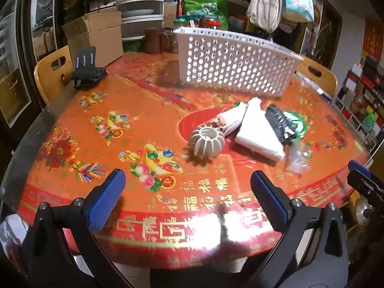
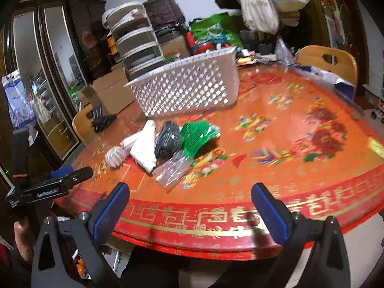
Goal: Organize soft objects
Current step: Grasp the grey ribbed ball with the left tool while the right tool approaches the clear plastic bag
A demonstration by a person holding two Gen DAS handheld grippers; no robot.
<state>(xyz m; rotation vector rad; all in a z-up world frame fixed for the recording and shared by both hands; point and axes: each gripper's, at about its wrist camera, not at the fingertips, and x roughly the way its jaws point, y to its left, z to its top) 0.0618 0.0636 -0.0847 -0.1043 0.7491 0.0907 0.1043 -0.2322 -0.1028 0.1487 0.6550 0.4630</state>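
A white perforated basket (image 1: 230, 62) (image 2: 189, 88) stands at the back of the red round table (image 1: 120, 124) (image 2: 288, 144). In front of it lies a pile: a white ribbed round object (image 1: 207, 141) (image 2: 115, 156), a rolled white cloth (image 1: 230, 120) (image 2: 128, 142), a folded white cloth (image 1: 259, 132) (image 2: 145, 147), a black bundle (image 1: 279, 122) (image 2: 168, 139), a green item (image 1: 297, 122) (image 2: 198, 134) and a clear plastic bag (image 1: 296, 158) (image 2: 171, 170). My left gripper (image 1: 187, 192) is open and empty above the table's near edge. My right gripper (image 2: 189, 204) is open and empty, also at the near edge.
A black phone stand (image 1: 87, 70) (image 2: 100, 118) sits at the table's back left. Wooden chairs (image 1: 51, 72) (image 2: 328, 60) stand at both sides. Cardboard boxes (image 1: 96, 36), plastic drawers (image 2: 134, 45) and hanging bags (image 1: 264, 4) crowd the wall behind.
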